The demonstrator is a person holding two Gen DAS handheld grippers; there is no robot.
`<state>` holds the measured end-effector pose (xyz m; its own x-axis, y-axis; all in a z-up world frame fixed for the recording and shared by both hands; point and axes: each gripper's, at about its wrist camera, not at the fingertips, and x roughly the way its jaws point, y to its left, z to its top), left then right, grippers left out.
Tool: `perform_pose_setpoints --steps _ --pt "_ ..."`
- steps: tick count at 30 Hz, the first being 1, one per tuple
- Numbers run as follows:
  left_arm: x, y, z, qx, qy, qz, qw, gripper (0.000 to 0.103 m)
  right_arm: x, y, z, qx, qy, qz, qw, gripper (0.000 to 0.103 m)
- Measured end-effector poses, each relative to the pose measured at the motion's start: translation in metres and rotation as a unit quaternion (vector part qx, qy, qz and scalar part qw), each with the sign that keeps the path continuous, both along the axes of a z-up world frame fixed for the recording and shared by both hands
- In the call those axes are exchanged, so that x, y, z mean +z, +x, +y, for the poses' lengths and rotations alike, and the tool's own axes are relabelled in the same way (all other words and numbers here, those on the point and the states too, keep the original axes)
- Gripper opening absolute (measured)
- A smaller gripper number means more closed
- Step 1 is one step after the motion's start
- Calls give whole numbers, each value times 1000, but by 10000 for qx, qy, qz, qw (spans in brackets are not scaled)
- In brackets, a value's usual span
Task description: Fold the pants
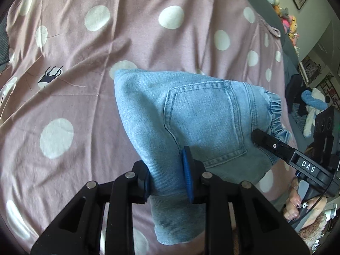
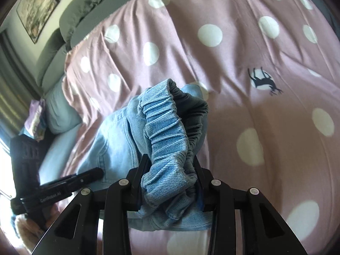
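Pants [image 1: 191, 123] already folded into a compact bundle, held just above the middle of the bedspread [image 1: 85, 42]. Your left gripper [image 1: 167, 182] pinches the folded leg end; your right gripper [image 2: 167, 182] clamps the elastic waistband [image 2: 167, 131]. Remaining, I judge: lay it flat, release.

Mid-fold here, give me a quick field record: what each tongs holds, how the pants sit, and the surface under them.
garment: light blue denim pants, back pocket facing up
left tongs: shut on a folded edge of the denim
right tongs: shut on the gathered elastic waistband
pants state: bunched and partly lifted, not yet flat
surface: pink polka-dot bedspread, wrinkled
background: grey headboard cushion, framed pictures on wall
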<state>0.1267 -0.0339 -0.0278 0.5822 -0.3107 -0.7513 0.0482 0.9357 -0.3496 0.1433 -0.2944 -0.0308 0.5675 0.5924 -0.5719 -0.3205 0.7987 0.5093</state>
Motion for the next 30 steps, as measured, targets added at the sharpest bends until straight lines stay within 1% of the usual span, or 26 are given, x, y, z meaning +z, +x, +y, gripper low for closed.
perform_pose_setpoints --steps 2,5,7,8,9,10,12,13,15,17,18,19,20,22,23,24,27,30 --pt "-13 11 5 33 -2 176 9998 25 -9 11 8 24 -93 128 9999 38" --pt "-32 17 9 62 55 462 9989 27 -24 24 17 37 -278 399 9988 38" --pt "-35 14 9 99 115 376 9992 36 -37 28 22 15 -502 583 9970 39" --pt "-35 12 8 100 168 323 9993 37 -42 28 24 -12 -621 616 9962 42" --pt "-33 11 7 132 283 330 9990 41 -45 28 24 -56 -672 641 9957 43" --pt "-31 10 6 234 403 290 9985 46 -45 27 22 -74 -623 659 9959 46" --pt "-21 2 7 313 472 212 9982 46 -42 23 18 -141 -627 707 9954 52" --pt "-14 -3 9 351 402 135 9985 47 -37 19 16 -228 -731 652 9949 55" --pt "1 -16 14 449 259 -31 9987 49 -23 9 10 -348 -890 415 9946 57" --pt "20 -32 19 519 115 -281 9982 60 -7 -5 2 -433 -960 204 9942 65" --pt "30 -41 20 552 66 -419 9976 69 3 -15 -2 -461 -921 74 9947 70" --pt "41 -51 21 592 36 -571 9966 75 13 -25 -6 -468 -838 -64 9954 74" --pt "50 -58 20 618 30 -679 9958 78 21 -34 -9 -471 -774 -177 9957 76" --pt "65 -77 20 670 43 -887 9938 91 36 -53 -13 -493 -688 -392 9956 85" --pt "69 -86 17 654 46 -969 9931 94 40 -60 -14 -512 -677 -471 9953 86" --pt "72 -93 16 633 67 -1019 9928 99 45 -67 -12 -524 -688 -553 9947 86" --pt "69 -112 8 686 253 -989 9924 100 49 -85 -11 -661 -800 -668 9924 87" --pt "63 -121 1 612 455 -861 9934 100 45 -93 -6 -810 -984 -623 9899 87"
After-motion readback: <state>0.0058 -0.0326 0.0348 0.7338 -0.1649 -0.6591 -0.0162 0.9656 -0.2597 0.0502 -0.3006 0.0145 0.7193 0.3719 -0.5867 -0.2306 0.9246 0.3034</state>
